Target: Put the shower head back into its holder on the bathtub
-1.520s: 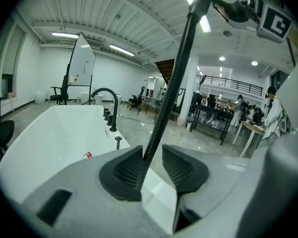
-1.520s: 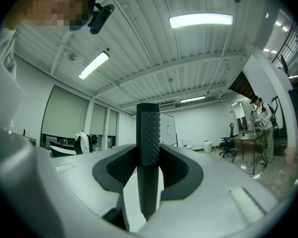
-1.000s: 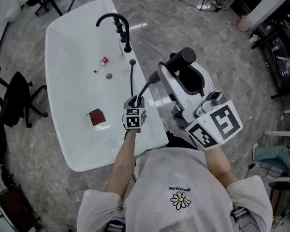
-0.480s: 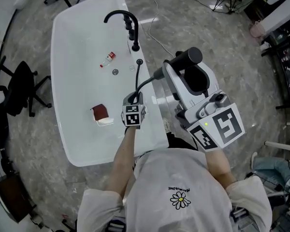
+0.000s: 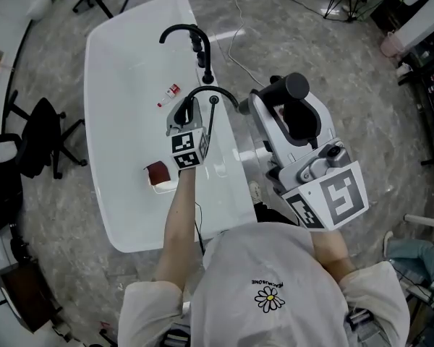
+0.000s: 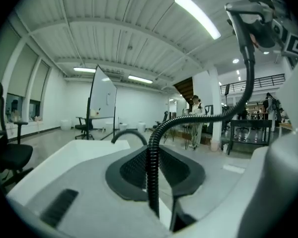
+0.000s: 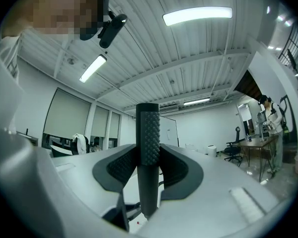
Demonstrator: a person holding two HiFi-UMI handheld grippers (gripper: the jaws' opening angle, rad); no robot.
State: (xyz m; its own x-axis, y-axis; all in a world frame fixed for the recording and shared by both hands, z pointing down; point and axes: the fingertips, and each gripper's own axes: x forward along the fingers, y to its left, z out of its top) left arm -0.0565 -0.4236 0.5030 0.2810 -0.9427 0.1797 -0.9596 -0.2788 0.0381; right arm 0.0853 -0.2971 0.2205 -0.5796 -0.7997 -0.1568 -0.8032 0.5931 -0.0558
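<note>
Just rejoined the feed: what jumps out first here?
The black shower head stands clamped in the right tool, beside the white bathtub. The left tool, jaws just closed further on the ribbed black hose, holds it arched above the tub rim by the black faucet.

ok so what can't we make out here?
Holder: head view, too small to pick out among the black fittings on the bathtub rim.
Bottle label: head view, too small.
Red item in the tub: head view, forearm covers part; unidentifiable.
Hose end at shower head: head view, behind right gripper.
</note>
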